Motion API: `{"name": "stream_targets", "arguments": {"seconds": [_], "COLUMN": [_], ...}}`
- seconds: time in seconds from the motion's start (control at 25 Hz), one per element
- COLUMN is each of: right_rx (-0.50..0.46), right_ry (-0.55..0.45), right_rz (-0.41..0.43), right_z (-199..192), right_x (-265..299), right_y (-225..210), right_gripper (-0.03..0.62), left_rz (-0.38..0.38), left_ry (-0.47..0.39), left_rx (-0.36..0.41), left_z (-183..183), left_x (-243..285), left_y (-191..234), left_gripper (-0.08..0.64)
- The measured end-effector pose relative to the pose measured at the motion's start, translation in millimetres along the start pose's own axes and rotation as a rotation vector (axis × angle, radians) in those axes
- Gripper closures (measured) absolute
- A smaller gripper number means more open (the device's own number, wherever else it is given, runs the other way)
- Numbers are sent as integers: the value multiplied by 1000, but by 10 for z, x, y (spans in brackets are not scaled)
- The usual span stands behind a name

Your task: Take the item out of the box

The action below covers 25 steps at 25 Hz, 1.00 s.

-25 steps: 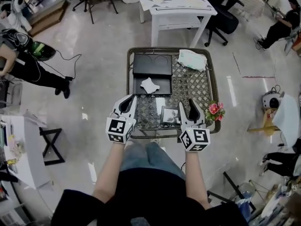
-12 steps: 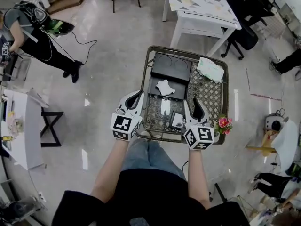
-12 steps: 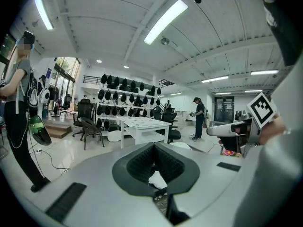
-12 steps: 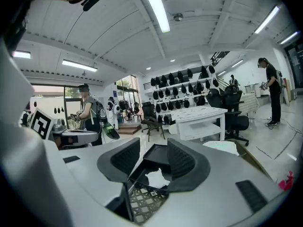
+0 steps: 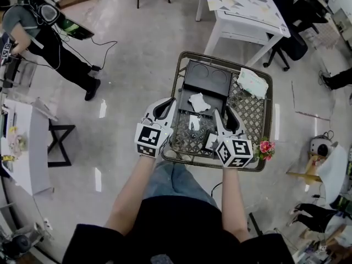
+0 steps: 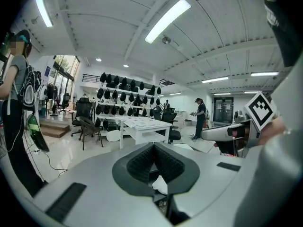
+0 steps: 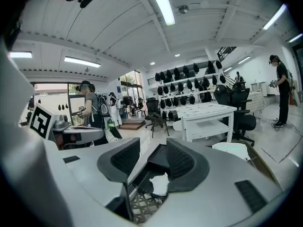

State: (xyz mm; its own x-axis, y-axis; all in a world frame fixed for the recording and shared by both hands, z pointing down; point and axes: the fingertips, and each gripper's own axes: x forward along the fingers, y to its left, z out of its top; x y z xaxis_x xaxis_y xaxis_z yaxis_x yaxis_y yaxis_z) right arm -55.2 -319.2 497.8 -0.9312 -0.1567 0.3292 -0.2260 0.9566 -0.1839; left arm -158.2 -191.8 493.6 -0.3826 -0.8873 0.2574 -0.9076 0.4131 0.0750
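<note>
Left gripper (image 5: 168,101): we hold it over the table's left edge, just left of the box. In the left gripper view (image 6: 152,148) its jaws meet at the tips with nothing between them.

Table (image 5: 247,111): a wicker frame with a lattice top, straight below us, and both grippers reach over its near side.

Box (image 5: 184,100): black and open, on the far left part of the table. Its far half shows two round hollows and its near half holds the item. In the right gripper view we see the box (image 7: 158,157) through the gap of the jaws.

Item (image 5: 199,102): white and crumpled, lying inside the near half of the box, touched by neither gripper. It shows low in the left gripper view (image 6: 160,184) and in the right gripper view (image 7: 161,183).

Card (image 5: 210,141): small and dark, flat on the lattice near our edge, just left of the right gripper.

Right gripper (image 5: 225,110): we hold it over the lattice, just right of the box. In the right gripper view (image 7: 152,157) its jaws stand apart and grip nothing.

Cloth (image 5: 253,83): pale, at the far right corner of the table.

Flowers (image 5: 268,146): pink, at the table's near right rim.
</note>
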Motion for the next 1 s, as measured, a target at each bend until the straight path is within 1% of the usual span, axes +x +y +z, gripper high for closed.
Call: {"name": "stream_targets", "arguments": {"seconds": [0.16, 0.36, 0.56, 0.72, 0.88, 1.0], "right_rx": [-42, -92, -157, -226, -259, -283], "right_ry": [64, 191, 368, 525, 640, 720], "right_rz": [18, 62, 107, 110, 125, 153], "right_z": [-36, -246, -666, -1070, -1404, -1613], "right_x": [253, 649, 1018, 1238, 1443, 1545], "right_y": [-36, -98, -132, -211, -267, -278], "right_gripper": [425, 425, 425, 425, 426, 426], "left_rz": [-14, -32, -40, -47, -52, -48], "left_ry": [41, 94, 150, 197, 241, 262], "left_rx": [5, -6, -28, -34, -55, -70], "left_z": [-87, -268, -534, -787, -1031, -1142], "left_x": [234, 582, 903, 1133, 1281, 1333], "left_y": [36, 89, 168, 194, 241, 267], "left_gripper": [540, 540, 540, 540, 540, 540]}}
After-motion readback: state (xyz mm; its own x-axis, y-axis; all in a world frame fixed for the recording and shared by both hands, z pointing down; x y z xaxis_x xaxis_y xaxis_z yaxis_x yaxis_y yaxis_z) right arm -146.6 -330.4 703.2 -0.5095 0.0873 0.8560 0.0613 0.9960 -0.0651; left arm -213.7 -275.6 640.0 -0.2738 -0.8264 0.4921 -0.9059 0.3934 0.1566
